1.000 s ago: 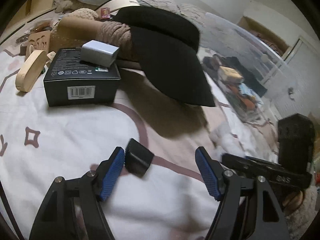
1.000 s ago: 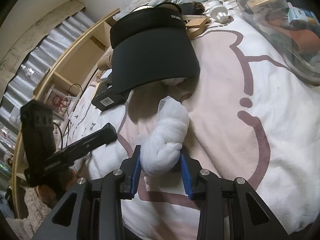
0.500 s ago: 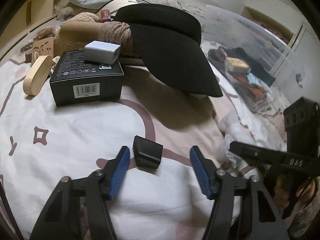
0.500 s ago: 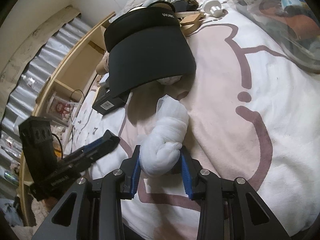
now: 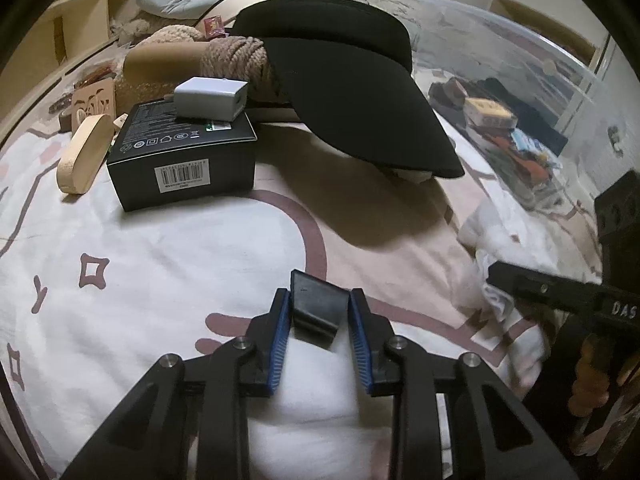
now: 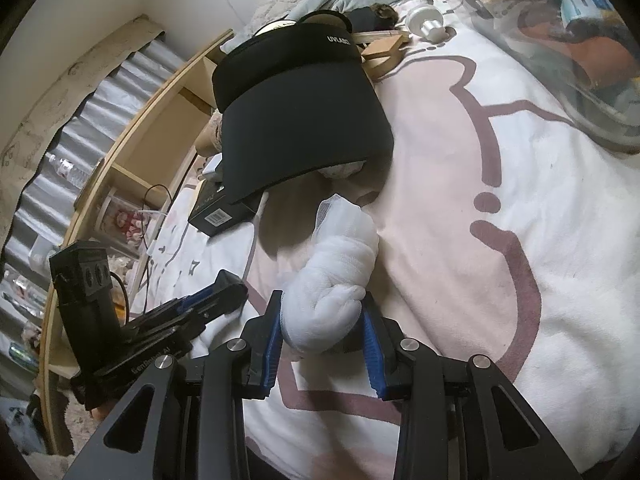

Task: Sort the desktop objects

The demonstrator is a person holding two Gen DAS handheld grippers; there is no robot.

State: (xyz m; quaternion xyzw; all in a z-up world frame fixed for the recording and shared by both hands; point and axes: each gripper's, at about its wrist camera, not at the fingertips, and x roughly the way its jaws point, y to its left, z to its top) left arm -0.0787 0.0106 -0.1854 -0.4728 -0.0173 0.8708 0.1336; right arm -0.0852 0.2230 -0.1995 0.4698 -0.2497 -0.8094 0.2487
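My left gripper (image 5: 318, 300) is shut on a small black box (image 5: 316, 306) low over the white and pink blanket (image 5: 160, 264). My right gripper (image 6: 322, 312) is shut on a knotted white mesh cloth (image 6: 336, 280) that rests on the blanket (image 6: 560, 240). The left gripper also shows in the right wrist view (image 6: 216, 294), just left of the cloth. The right gripper's finger (image 5: 560, 292) reaches in from the right in the left wrist view, over the cloth (image 5: 492, 288).
A large black visor (image 5: 352, 76) (image 6: 296, 108) lies behind, over tan rope (image 5: 236, 60). A black carton (image 5: 184, 160) carries a white charger (image 5: 210, 98); a wooden piece (image 5: 82, 152) lies to its left. A clear bin (image 5: 520, 112) (image 6: 580, 40) of items stands right. Wooden shelves (image 6: 132, 152) stand left.
My left gripper moved forward around the small black box and shut on it. My right gripper stays shut on the white cloth, almost still.
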